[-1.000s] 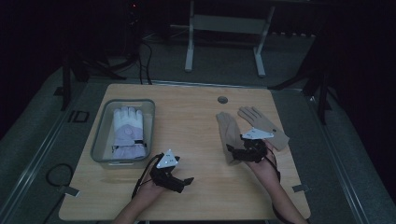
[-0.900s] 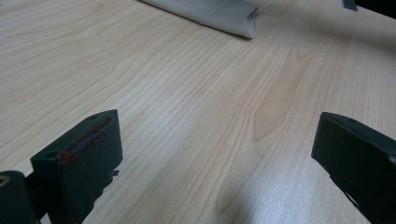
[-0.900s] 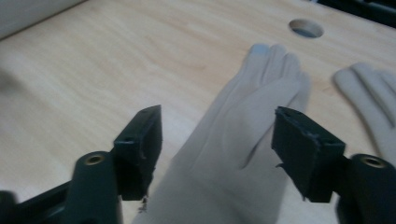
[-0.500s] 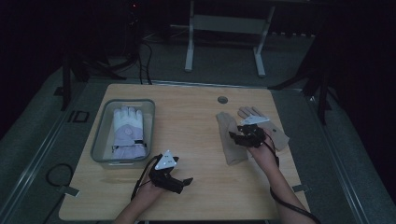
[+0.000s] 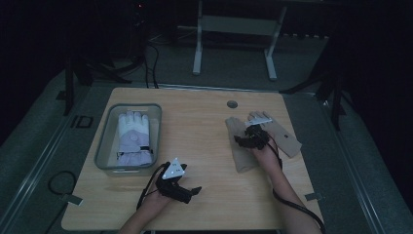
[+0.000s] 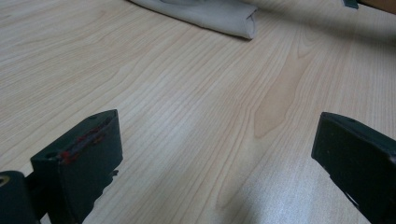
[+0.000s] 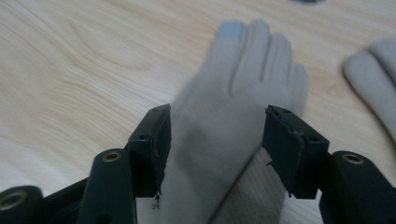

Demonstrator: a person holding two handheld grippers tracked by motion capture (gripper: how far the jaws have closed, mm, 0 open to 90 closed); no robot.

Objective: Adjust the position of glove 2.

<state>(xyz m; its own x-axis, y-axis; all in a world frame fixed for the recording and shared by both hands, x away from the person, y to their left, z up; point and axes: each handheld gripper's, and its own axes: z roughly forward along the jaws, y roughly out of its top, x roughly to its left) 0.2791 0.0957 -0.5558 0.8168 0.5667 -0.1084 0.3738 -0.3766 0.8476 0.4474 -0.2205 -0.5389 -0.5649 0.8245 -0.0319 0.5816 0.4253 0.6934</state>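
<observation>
Light, soft and limp, the tan glove [image 7: 233, 135] near the table's [image 5: 204, 122] right edge is best pinched at the palm, which is straddled, not yet clamped, by the right gripper [image 7: 215, 140], its jaws just closing then reopening a little.

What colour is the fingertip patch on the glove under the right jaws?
Pale blue-grey, on the beige glove; clearest in the right gripper view.

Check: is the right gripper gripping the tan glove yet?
Cannot tell. In the right gripper view the right gripper straddles the tan glove, but pad contact isn't plain.

The tan glove [image 7: 233, 121] is motion-blurred, its cuff cut off at the bottom edge.
</observation>
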